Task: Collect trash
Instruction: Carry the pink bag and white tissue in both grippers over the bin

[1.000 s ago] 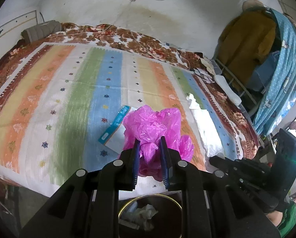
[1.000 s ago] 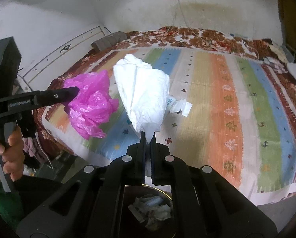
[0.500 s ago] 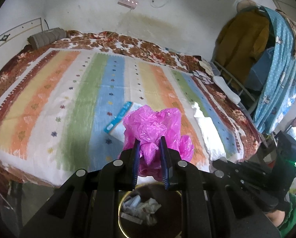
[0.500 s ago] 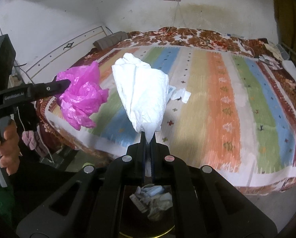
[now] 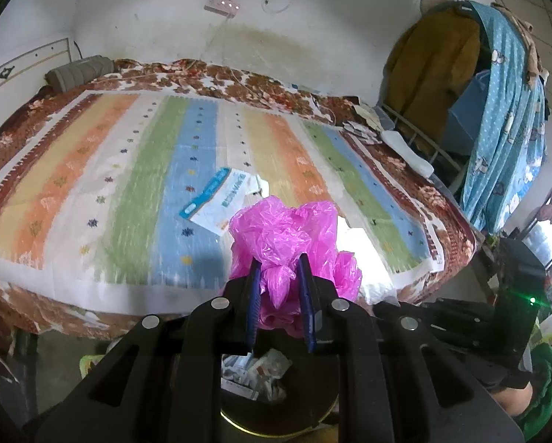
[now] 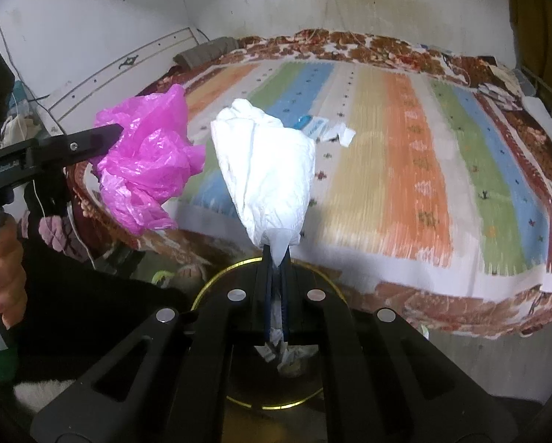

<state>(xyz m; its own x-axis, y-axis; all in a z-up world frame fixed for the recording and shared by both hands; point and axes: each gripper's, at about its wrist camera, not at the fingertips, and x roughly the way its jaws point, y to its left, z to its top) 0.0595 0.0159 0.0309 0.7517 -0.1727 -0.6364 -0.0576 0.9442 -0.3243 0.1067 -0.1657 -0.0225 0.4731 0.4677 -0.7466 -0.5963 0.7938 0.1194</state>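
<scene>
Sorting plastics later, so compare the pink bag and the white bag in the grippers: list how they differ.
The pink bag is translucent and loosely crumpled; the white bag is opaque and bunched into a cone. The left gripper pinches the pink bag with a visible gap between its fingers; the right gripper is shut nearly flat on the white bag's neck. Both are held above the gold-rimmed bin.

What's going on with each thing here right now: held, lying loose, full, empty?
Left gripper: shut on the pink plastic bag.
Pink plastic bag: crumpled, held in the air.
Right gripper: shut on the white bag.
White bag: bunched, held in the air.
Bin: open, trash inside.
Blue-and-white packet: lying loose on the bed.
</scene>
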